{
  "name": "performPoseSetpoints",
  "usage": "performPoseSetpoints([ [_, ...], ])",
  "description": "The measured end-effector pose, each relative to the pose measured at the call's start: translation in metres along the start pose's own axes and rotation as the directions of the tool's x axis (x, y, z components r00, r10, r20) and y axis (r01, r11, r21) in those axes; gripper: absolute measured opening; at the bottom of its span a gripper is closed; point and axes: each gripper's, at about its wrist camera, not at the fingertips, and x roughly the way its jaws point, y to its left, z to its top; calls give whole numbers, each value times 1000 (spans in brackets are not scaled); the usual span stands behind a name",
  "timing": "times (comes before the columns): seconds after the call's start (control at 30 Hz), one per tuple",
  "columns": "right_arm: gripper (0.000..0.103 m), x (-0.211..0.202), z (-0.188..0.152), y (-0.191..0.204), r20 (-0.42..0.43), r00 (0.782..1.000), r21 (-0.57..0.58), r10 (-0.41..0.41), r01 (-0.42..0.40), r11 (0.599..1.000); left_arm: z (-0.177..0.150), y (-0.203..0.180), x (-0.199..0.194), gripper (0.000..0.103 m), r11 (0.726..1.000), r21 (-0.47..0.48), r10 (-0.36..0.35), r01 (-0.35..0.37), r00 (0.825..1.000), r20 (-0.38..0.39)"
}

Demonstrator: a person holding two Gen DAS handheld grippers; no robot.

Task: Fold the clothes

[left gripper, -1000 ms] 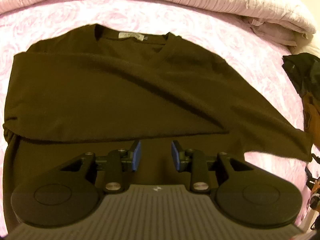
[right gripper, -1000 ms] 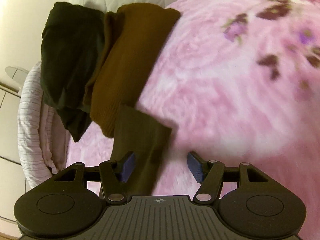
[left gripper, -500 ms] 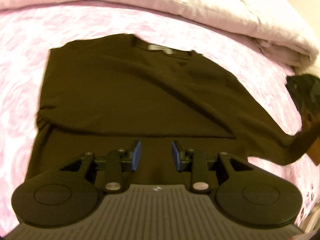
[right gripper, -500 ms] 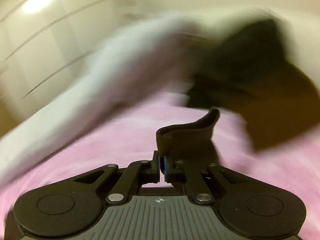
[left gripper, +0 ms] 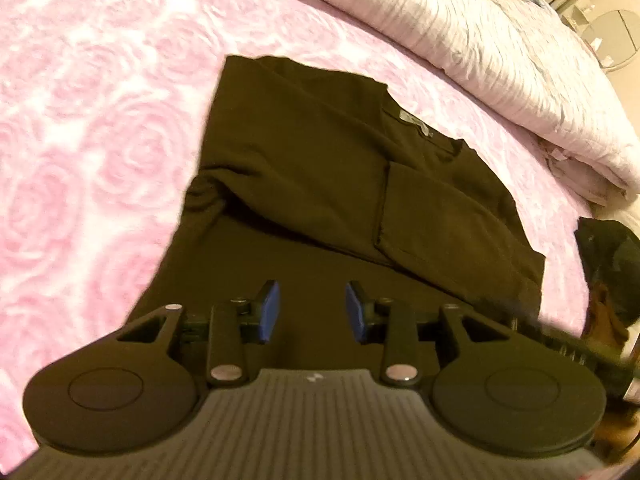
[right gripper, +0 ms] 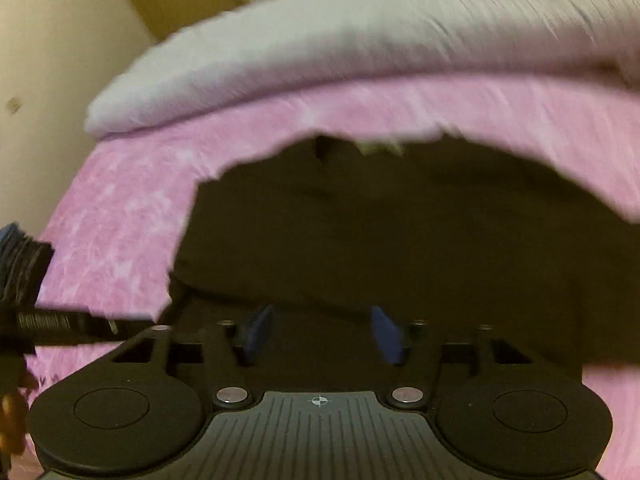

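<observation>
The bed (left gripper: 80,128), spread with a pink rose-patterned cover, fills most of both views. Along its far edge, beyond the sweater, lies a bulky white striped duvet (left gripper: 500,56), rolled into a long ridge; the right wrist view shows it too, blurred. The dark brown sweater (left gripper: 312,184) lies flat on the cover near the middle of the bed, its V-neck and a small grey label (left gripper: 416,124) pointing toward the duvet. Both sleeves are folded in across its chest: one runs slantwise from the sweater's left side, and the other sleeve (left gripper: 452,224) lies over the right side with its cuff edge near the neckline. To the right of the sweater, at the edge of the left wrist view, sits a heap of other clothes (left gripper: 604,256), dark over a rust-brown piece.

The left gripper (left gripper: 312,312) hovers over the sweater's lower part, its jaws spread and holding nothing, blue pads (left gripper: 267,312) facing each other. The right gripper (right gripper: 320,334) is also above the sweater's lower half, jaws spread with nothing between them; that view is smeared, so whether its pads touch the cloth cannot be told.
</observation>
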Motion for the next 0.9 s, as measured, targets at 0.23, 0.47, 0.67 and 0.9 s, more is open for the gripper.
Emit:
performPoseSetpoints([
  [0.23, 60, -26, -34, -113, -56, 993, 471, -106, 120, 874, 6, -26, 53, 33, 987, -64, -153, 150, 987, -42],
  [0.47, 60, -66, -57, -200, -12, 988, 727, -153, 114, 677, 11, -45, 95, 34, 983, -100, -151, 153, 988, 26],
  [0.67, 60, -78, -67, -233, -8, 986, 730, -166, 119, 673, 13, -51, 120, 35, 993, -90, -68, 70, 997, 36],
  [0.9, 60, -68, -73, -246, -8, 992, 731, -129, 94, 676, 5, -47, 131, 35, 983, -179, -30, 43, 997, 72],
])
